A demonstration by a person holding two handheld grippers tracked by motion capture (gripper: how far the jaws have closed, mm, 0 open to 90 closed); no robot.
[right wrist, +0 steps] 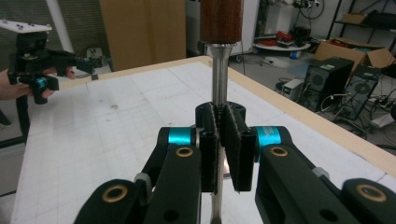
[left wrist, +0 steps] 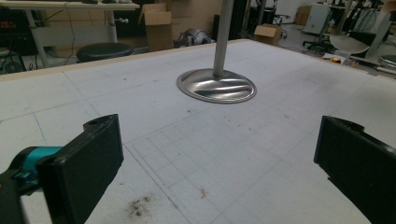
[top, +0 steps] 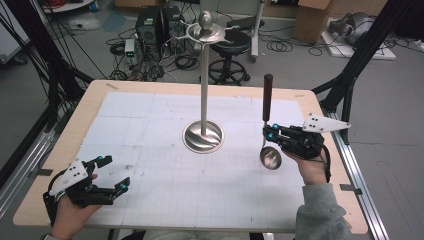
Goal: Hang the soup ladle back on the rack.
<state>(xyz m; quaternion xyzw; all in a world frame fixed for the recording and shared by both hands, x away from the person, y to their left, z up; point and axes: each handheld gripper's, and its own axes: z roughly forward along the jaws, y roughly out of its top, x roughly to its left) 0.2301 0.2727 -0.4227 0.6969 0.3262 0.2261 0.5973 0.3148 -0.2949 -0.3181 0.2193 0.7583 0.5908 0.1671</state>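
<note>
A ladle (top: 270, 157) with a steel bowl and a dark wooden handle (top: 268, 96) hangs upright above the table's right side. My right gripper (top: 268, 133) is shut on its steel shaft (right wrist: 218, 88), just below the wooden handle (right wrist: 222, 21). A steel stand (top: 203, 136) with a round base, a tall pole and a hook ring at the top (top: 206, 31) rises from the middle of the table. My left gripper (top: 114, 174) rests at the near left, jaws wide apart with nothing between them; its black fingers (left wrist: 88, 163) frame the stand's base (left wrist: 216, 86).
White gridded paper (top: 150, 120) covers the wooden table. Behind the table stand a stool (top: 229, 55), computer cases (top: 150, 25) and loose cables. Black frame legs (top: 360, 55) rise at the right and left. In the right gripper view the left hand's gripper (right wrist: 42, 70) shows far off.
</note>
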